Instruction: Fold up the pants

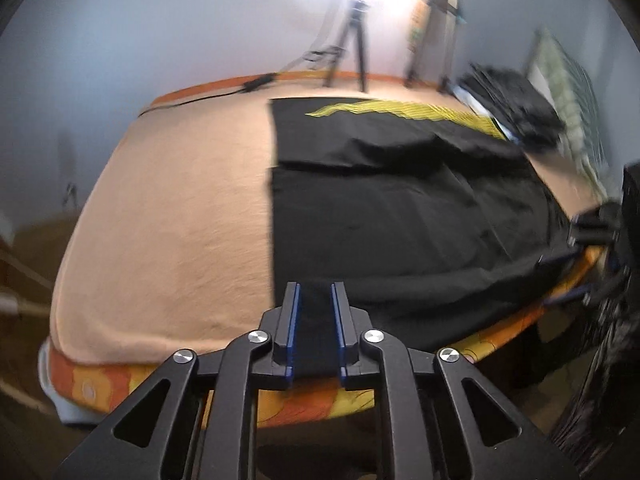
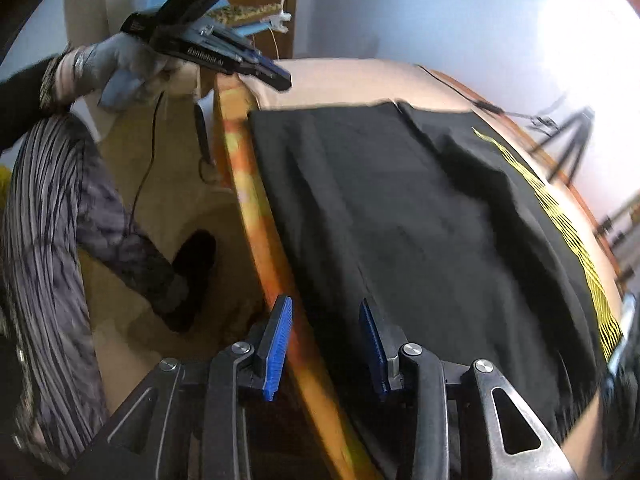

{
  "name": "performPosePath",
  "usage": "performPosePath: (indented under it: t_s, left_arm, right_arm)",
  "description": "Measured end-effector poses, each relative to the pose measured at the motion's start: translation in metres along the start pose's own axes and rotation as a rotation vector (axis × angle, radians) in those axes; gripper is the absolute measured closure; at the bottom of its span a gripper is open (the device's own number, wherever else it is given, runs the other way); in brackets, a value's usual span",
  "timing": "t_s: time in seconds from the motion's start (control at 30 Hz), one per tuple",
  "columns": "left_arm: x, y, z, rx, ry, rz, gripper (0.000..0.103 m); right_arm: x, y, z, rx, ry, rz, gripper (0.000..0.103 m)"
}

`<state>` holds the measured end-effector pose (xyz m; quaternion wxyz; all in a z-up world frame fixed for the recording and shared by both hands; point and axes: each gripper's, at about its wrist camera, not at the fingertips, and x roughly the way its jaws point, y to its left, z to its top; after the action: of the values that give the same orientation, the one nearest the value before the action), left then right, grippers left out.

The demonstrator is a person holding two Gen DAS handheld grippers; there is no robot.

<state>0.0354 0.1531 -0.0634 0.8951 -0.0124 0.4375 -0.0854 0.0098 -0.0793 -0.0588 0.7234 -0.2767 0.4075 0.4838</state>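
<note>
Left gripper point(image 1: 316, 292): jaws a narrow gap apart, blue pads facing each other, near edge of the black pants point(image 1: 400, 220) lying in the gap. Pads look clear of the cloth; no firm pinch visible. In the right wrist view the same gripper point(image 2: 276, 76) is seen from the side, raised above the far corner of the bed, held by a gloved hand point(image 2: 128, 64).

Right gripper point(image 2: 326, 312): jaws parted wider, nothing pinched. Its left pad sits over the bed's orange edge, its right pad over the pants; the hem runs between them. In the left wrist view it point(image 1: 576, 240) shows blurred at the right bed edge.

Pants: spread flat on the bed, one end folded back over the rest, making a doubled layer with a straight fold line. A yellow wavy stripe point(image 1: 400, 110) runs along the far side.

Surface: bed covered by a peach blanket point(image 1: 168, 220); orange patterned trim point(image 1: 320, 404) along the mattress side. Left half of the blanket is bare. Dark bundle point(image 1: 512, 108) on the far right corner, blurred.

Room: pale walls, wood floor, tripod point(image 1: 352, 44) against the far wall under a strong glare, cable point(image 1: 224, 92) trailing along the bed's far edge. Person's striped garment point(image 2: 48, 240) and dark shoe point(image 2: 192, 272) beside the bed.
</note>
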Motion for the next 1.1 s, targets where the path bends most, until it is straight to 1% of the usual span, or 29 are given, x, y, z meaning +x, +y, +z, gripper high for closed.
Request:
performPosePath:
  t_s: [0.03, 0.07, 0.1, 0.13, 0.17, 0.2, 0.27, 0.37, 0.4, 0.47, 0.5, 0.53, 0.6, 0.63, 0.73, 0.77, 0.8, 0.87, 0.9, 0.97, 1.07, 1.1]
  left_arm:
    - [-0.002, 0.005, -0.002, -0.023, 0.000, -0.002, 0.085]
    - [-0.004, 0.011, -0.004, -0.048, -0.001, -0.004, 0.081]
    - [-0.005, 0.017, -0.007, -0.071, 0.001, -0.005, 0.078]
    - [-0.005, 0.020, -0.010, -0.092, 0.008, -0.011, 0.076]
    - [-0.004, 0.025, -0.013, -0.119, 0.022, -0.024, 0.074]
    - [-0.002, 0.027, -0.016, -0.138, 0.034, -0.035, 0.071]
    - [0.002, 0.031, -0.020, -0.170, 0.062, -0.046, 0.071]
    - [0.007, 0.033, -0.025, -0.208, 0.090, -0.083, 0.071]
    - [0.009, 0.033, -0.026, -0.226, 0.100, -0.103, 0.071]
    - [0.013, 0.032, -0.028, -0.241, 0.113, -0.115, 0.071]
    - [0.016, 0.031, -0.029, -0.248, 0.128, -0.118, 0.071]
    - [0.018, 0.031, -0.030, -0.250, 0.140, -0.116, 0.071]
    - [0.021, 0.028, -0.032, -0.248, 0.158, -0.103, 0.071]
    - [0.020, 0.027, -0.033, -0.248, 0.160, -0.102, 0.071]
    - [0.020, 0.025, -0.034, -0.259, 0.163, -0.102, 0.071]
    - [0.021, 0.025, -0.035, -0.268, 0.168, -0.108, 0.071]
    - [0.024, 0.025, -0.035, -0.284, 0.178, -0.113, 0.070]
    - [0.029, 0.027, -0.035, -0.313, 0.193, -0.110, 0.067]
    - [0.028, 0.028, -0.035, -0.323, 0.186, -0.115, 0.066]
    - [0.029, 0.028, -0.032, -0.344, 0.185, -0.141, 0.066]
    - [0.030, 0.026, -0.029, -0.366, 0.181, -0.158, 0.061]
    - [0.030, 0.026, -0.028, -0.376, 0.180, -0.166, 0.061]
  right_arm:
    - [0.007, 0.004, 0.013, -0.003, -0.013, 0.019, 0.066]
    - [0.013, 0.005, 0.023, -0.011, -0.020, 0.029, 0.065]
    - [0.018, 0.007, 0.031, -0.018, -0.022, 0.036, 0.060]
    - [0.026, 0.010, 0.040, -0.023, -0.021, 0.053, 0.054]
    - [0.034, 0.014, 0.048, -0.024, -0.019, 0.072, 0.052]
    - [0.040, 0.015, 0.053, -0.026, -0.020, 0.084, 0.052]
    - [0.054, 0.023, 0.065, -0.043, -0.015, 0.105, 0.052]
    - [0.076, 0.036, 0.077, -0.086, 0.008, 0.098, 0.052]
    - [0.081, 0.037, 0.080, -0.092, 0.016, 0.096, 0.052]
    - [0.090, 0.038, 0.084, -0.088, 0.025, 0.091, 0.052]
    - [0.091, 0.037, 0.086, -0.081, 0.023, 0.100, 0.054]
    - [0.092, 0.036, 0.087, -0.074, 0.023, 0.101, 0.062]
    - [0.090, 0.034, 0.088, -0.060, 0.024, 0.093, 0.070]
    - [0.091, 0.031, 0.088, -0.047, 0.022, 0.095, 0.072]
    - [0.092, 0.022, 0.090, -0.003, 0.013, 0.101, 0.088]
    - [0.092, 0.021, 0.090, 0.008, 0.009, 0.104, 0.090]
    - [0.092, 0.017, 0.090, 0.029, 0.003, 0.112, 0.096]
    - [0.094, 0.013, 0.091, 0.054, -0.004, 0.114, 0.101]
    - [0.094, 0.010, 0.091, 0.067, -0.009, 0.118, 0.102]
    - [0.094, 0.008, 0.092, 0.080, -0.015, 0.125, 0.102]
    - [0.093, 0.011, 0.091, 0.074, -0.022, 0.127, 0.102]
    - [0.093, 0.011, 0.090, 0.074, -0.024, 0.130, 0.102]
